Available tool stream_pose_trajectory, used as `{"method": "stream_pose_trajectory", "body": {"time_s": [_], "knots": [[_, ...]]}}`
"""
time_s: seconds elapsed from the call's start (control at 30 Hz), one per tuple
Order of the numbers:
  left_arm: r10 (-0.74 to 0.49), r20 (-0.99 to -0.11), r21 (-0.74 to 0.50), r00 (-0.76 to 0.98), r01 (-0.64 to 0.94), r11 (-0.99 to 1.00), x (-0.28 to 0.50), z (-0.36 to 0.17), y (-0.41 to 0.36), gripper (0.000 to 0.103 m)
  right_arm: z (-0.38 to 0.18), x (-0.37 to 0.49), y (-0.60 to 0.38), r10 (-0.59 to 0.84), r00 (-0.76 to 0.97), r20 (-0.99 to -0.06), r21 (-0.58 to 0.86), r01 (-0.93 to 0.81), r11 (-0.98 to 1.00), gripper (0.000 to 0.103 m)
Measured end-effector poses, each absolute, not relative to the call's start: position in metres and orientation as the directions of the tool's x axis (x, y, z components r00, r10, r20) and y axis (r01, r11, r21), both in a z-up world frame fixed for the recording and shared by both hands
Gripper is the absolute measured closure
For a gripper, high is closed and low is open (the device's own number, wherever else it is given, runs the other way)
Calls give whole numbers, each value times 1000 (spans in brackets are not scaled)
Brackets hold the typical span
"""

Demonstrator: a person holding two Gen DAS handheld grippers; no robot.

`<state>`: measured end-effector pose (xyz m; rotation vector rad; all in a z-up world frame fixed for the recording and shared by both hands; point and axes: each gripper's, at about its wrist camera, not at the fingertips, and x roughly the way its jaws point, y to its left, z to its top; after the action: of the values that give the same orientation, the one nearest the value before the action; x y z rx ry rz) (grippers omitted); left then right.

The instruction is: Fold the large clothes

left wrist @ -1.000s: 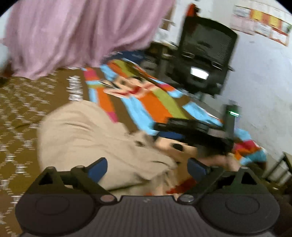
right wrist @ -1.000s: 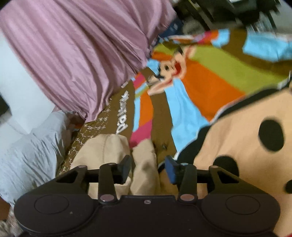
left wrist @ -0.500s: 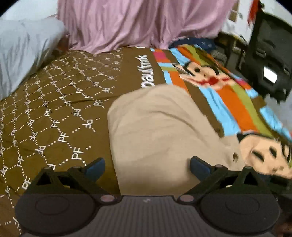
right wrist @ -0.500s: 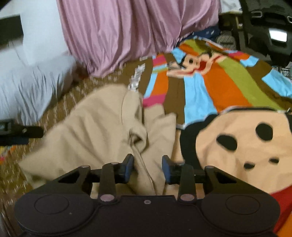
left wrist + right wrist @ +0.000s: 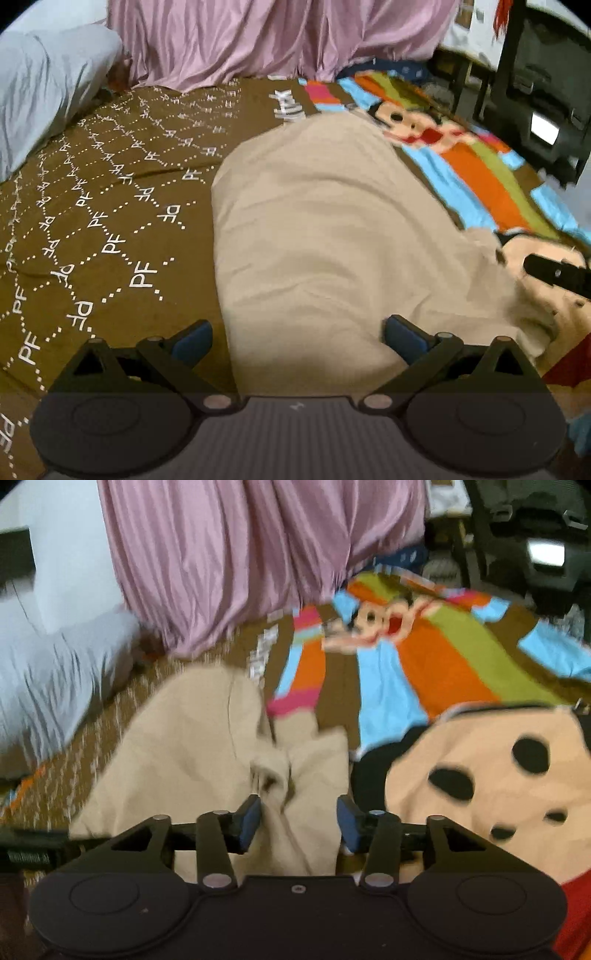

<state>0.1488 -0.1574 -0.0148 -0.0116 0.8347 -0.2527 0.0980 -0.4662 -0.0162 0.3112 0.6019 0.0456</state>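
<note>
A large beige garment (image 5: 332,240) lies on the bed, smooth on its left part and bunched at the right; it also shows in the right wrist view (image 5: 207,746). My left gripper (image 5: 297,338) is wide open over the garment's near edge, its left finger over the brown blanket and its right finger over the cloth. My right gripper (image 5: 299,821) is open, with a bunched fold of the garment rising between its fingers. The right gripper's dark body (image 5: 557,275) shows at the right edge of the left wrist view.
The bed has a brown patterned blanket (image 5: 92,221) and a colourful cartoon blanket (image 5: 424,672). A pink curtain (image 5: 277,40) hangs behind. A grey pillow (image 5: 40,85) lies at the far left. A black chair (image 5: 543,88) stands at the right.
Both grippers have swung to face the bed. The garment has spread out flatter. The right gripper's jaws have opened wider around the bunched fold.
</note>
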Motion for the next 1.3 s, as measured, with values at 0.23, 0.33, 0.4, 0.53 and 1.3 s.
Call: {"method": "stream_pose_trajectory", "body": {"time_s": [0.23, 0.33, 0.4, 0.53, 1.3], "knots": [[-445, -659, -402, 607, 216, 890, 138, -18, -106, 2, 30, 135, -450, 154, 855, -496, 231, -41, 972, 49], [-492, -619, -469, 613, 214, 857, 131, -13, -81, 1, 45, 185, -416, 218, 811, -542, 159, -156, 975, 46], [-463, -606, -437, 647, 216, 873, 124, -5, -68, 1, 47, 217, -387, 249, 790, -561, 122, -219, 968, 46], [-371, -580, -351, 725, 188, 917, 113, 8, -44, 1, 26, 270, -333, 246, 763, -597, 113, -223, 968, 42], [-289, -598, -406, 748, 28, 913, 114, 8, -15, 1, -1, 150, -316, 295, 743, -601, 38, -342, 939, 39]]}}
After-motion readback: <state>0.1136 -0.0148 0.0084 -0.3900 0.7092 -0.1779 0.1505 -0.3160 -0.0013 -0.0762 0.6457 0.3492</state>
